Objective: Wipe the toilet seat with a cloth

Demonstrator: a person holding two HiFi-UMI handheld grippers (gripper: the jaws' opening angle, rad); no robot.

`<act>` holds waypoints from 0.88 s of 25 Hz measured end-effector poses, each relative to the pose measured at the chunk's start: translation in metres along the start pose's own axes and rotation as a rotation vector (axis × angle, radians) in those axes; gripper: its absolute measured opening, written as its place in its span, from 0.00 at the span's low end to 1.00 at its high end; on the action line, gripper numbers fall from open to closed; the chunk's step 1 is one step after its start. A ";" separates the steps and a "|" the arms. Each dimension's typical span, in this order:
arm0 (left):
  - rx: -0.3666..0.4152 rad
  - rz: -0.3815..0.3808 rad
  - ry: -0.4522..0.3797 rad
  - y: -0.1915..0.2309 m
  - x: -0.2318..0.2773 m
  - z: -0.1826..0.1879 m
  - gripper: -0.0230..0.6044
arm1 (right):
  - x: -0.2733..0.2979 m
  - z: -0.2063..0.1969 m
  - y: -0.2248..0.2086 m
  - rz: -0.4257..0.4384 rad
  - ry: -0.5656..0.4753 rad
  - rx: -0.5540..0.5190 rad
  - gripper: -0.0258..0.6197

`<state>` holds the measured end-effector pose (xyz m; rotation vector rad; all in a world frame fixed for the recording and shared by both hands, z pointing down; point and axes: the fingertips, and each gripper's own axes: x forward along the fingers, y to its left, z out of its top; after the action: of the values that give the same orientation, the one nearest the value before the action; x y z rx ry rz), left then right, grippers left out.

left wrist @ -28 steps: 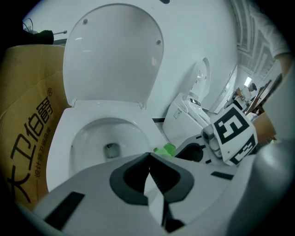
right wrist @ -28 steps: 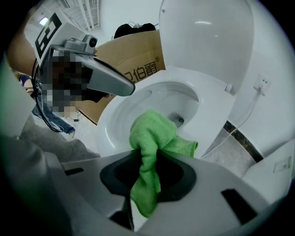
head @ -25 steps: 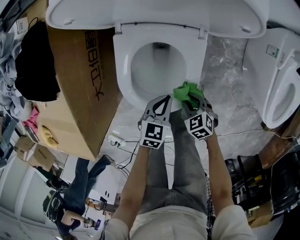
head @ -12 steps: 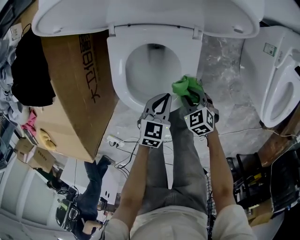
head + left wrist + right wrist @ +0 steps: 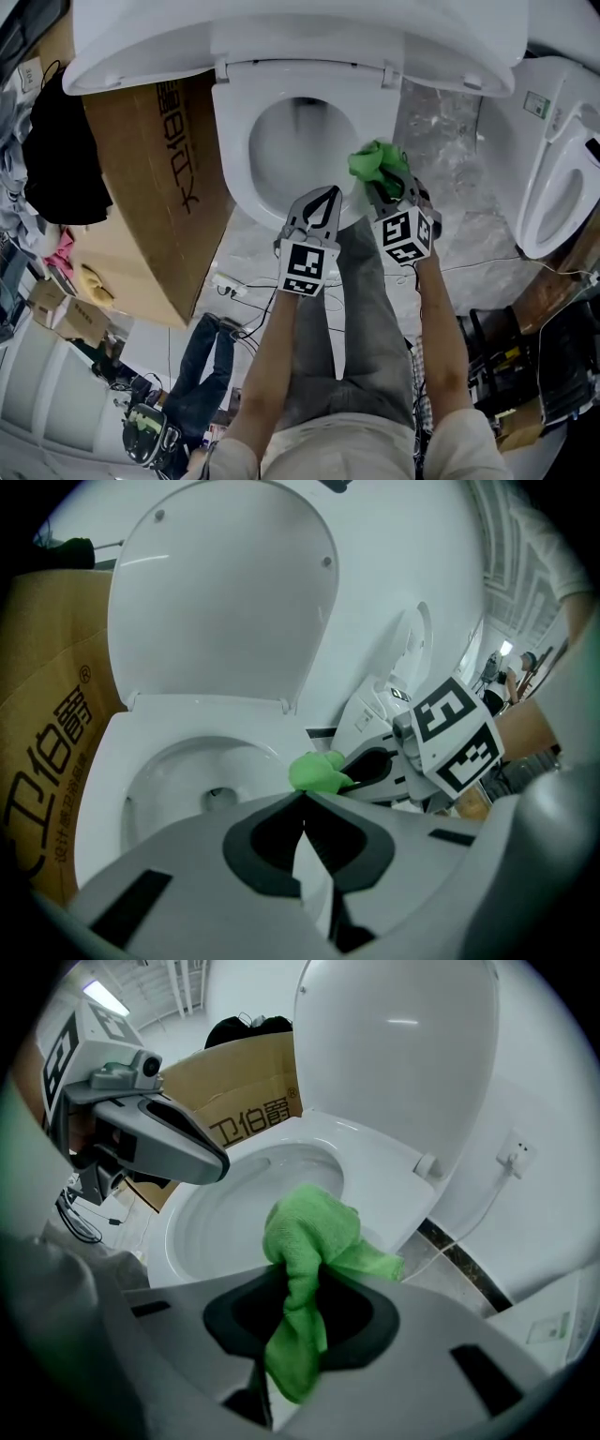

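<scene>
Jaws of right gripper [image 5: 385, 194] clamp green cloth [image 5: 309, 1234]; left gripper [image 5: 329, 195] closed, empty.

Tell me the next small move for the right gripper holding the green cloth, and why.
Probably lower the right gripper until the bunched green cloth presses on the white plastic toilet seat at its right side, then sweep. Its jaws clamp the cloth above that rim; contact is unclear. The left gripper is shut, empty.

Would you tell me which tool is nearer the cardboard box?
Left. The left tool hangs to the right of the cardboard box; the right tool, holding the green cloth, is farther right again.
</scene>
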<state>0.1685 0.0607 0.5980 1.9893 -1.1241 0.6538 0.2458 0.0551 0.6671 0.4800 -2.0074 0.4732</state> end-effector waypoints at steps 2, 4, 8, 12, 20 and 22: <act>-0.002 0.001 -0.006 0.002 0.001 0.004 0.06 | 0.001 0.003 -0.005 -0.003 -0.001 -0.005 0.19; -0.006 0.003 -0.012 0.004 0.002 0.008 0.06 | 0.002 0.006 -0.010 -0.005 0.000 -0.011 0.19; -0.013 0.007 -0.023 0.009 0.005 0.017 0.06 | 0.003 0.013 -0.019 -0.015 0.003 -0.013 0.19; -0.019 0.011 -0.030 0.016 0.007 0.022 0.06 | 0.006 0.019 -0.028 -0.029 0.004 -0.003 0.19; -0.039 0.009 -0.048 0.023 0.009 0.035 0.06 | 0.010 0.036 -0.047 -0.068 -0.004 0.021 0.19; -0.043 0.007 -0.053 0.024 0.009 0.038 0.06 | 0.011 0.042 -0.052 -0.078 -0.005 0.023 0.19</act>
<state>0.1547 0.0177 0.5910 1.9765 -1.1677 0.5791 0.2378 -0.0122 0.6650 0.5725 -1.9823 0.4477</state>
